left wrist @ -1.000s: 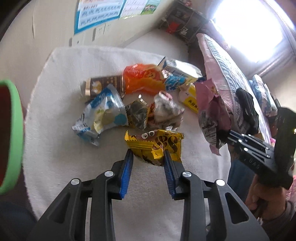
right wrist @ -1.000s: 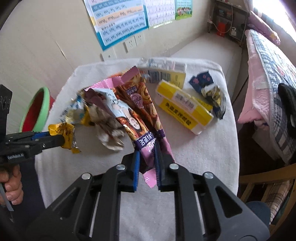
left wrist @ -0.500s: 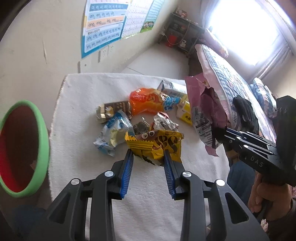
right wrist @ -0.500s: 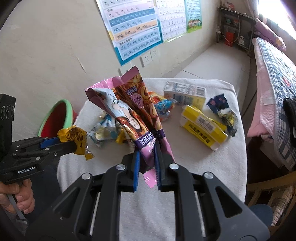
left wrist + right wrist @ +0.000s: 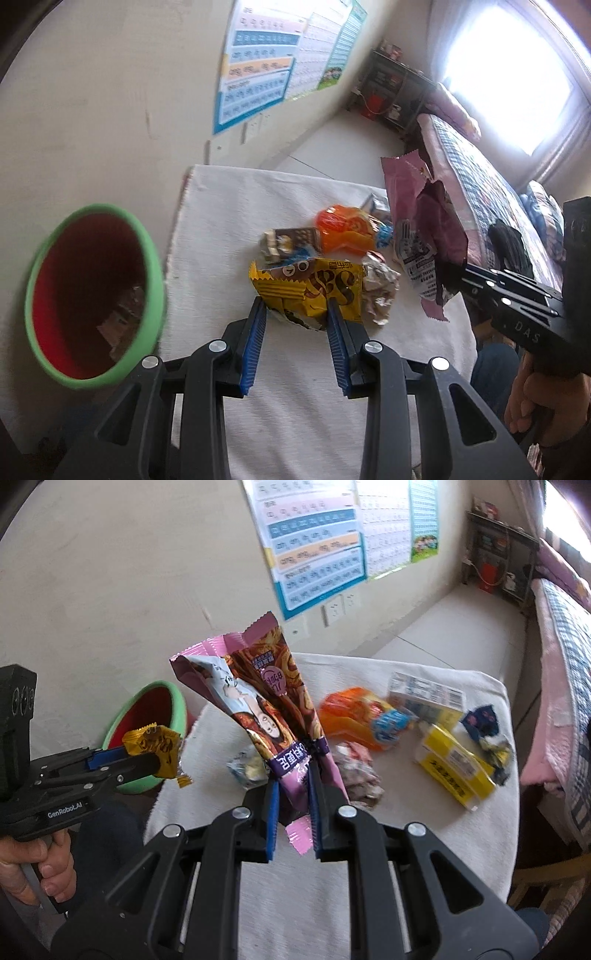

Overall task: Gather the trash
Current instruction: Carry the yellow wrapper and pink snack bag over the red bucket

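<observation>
My left gripper (image 5: 295,314) is shut on a yellow snack wrapper (image 5: 310,286) and holds it above the white-clothed table (image 5: 221,206); it also shows in the right wrist view (image 5: 153,744). A red bin with a green rim (image 5: 92,291) stands left of the table, close to the left gripper. My right gripper (image 5: 293,786) is shut on a tall pink and brown snack bag (image 5: 258,701), held upright above the table; the bag also shows in the left wrist view (image 5: 421,229).
Loose trash lies on the table: an orange bag (image 5: 351,712), a yellow box (image 5: 454,764), a white carton (image 5: 424,694), a crumpled foil wrapper (image 5: 358,775), a dark blue wrapper (image 5: 484,720). A bed (image 5: 561,635) stands right; a wall with posters (image 5: 314,542) behind.
Both grippers have lifted higher and moved left with their wrappers. The red bin has come closer and larger in the left wrist view.
</observation>
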A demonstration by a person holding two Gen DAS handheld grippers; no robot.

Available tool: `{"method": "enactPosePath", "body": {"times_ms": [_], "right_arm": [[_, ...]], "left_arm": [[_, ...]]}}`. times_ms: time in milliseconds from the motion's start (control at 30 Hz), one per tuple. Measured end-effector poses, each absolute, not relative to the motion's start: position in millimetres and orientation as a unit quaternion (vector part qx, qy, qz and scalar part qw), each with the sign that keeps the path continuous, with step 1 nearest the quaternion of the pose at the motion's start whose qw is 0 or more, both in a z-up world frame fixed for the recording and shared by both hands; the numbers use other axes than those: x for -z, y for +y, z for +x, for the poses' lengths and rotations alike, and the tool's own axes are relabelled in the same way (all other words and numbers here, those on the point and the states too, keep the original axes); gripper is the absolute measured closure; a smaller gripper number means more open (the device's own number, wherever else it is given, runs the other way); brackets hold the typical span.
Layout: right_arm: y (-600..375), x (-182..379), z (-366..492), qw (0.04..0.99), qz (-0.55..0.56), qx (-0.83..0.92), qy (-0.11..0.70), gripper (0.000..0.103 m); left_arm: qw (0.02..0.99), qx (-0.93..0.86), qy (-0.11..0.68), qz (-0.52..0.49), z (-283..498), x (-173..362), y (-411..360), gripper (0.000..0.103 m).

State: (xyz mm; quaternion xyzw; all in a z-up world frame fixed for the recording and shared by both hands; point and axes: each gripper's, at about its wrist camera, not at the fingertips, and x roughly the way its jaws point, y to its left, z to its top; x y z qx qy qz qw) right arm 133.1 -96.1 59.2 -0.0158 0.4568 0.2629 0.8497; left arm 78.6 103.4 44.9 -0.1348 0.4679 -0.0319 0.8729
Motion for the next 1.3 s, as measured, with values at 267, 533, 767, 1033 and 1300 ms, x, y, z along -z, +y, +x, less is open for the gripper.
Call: {"method": "enactPosePath", "body": {"times_ms": [267, 533, 767, 1033, 1300], "right_arm": [[-47.6, -68.8, 127.7, 0.842, -0.029, -0.299, 0.449, 0.088], [-0.4, -77.6, 125.9, 0.832, -0.04, -0.337, 0.44, 0.088], [46.7, -83.9, 123.0, 0.818, -0.048, -0.374, 0.434, 0.088], [107.4, -88.3, 122.2, 0.804, -0.06, -0.413, 0.424, 0.088], [150.7, -69.4, 135.8, 0.793, -0.072, -0.416, 0.439, 0.088]], "left_arm": [[0.876, -0.023, 0.458, -0.147, 64.1, -54.7, 149.4, 0.072], [0.881, -0.069, 0.435, -0.171, 44.4, -70.4, 201.3, 0.072], [0.881, -0.106, 0.421, -0.187, 25.9, -77.1, 240.4, 0.072], [0.876, -0.14, 0.414, -0.203, 7.1, -78.2, 275.1, 0.072], [0.868, -0.164, 0.418, -0.215, 8.3, -70.9, 298.3, 0.072]]}}
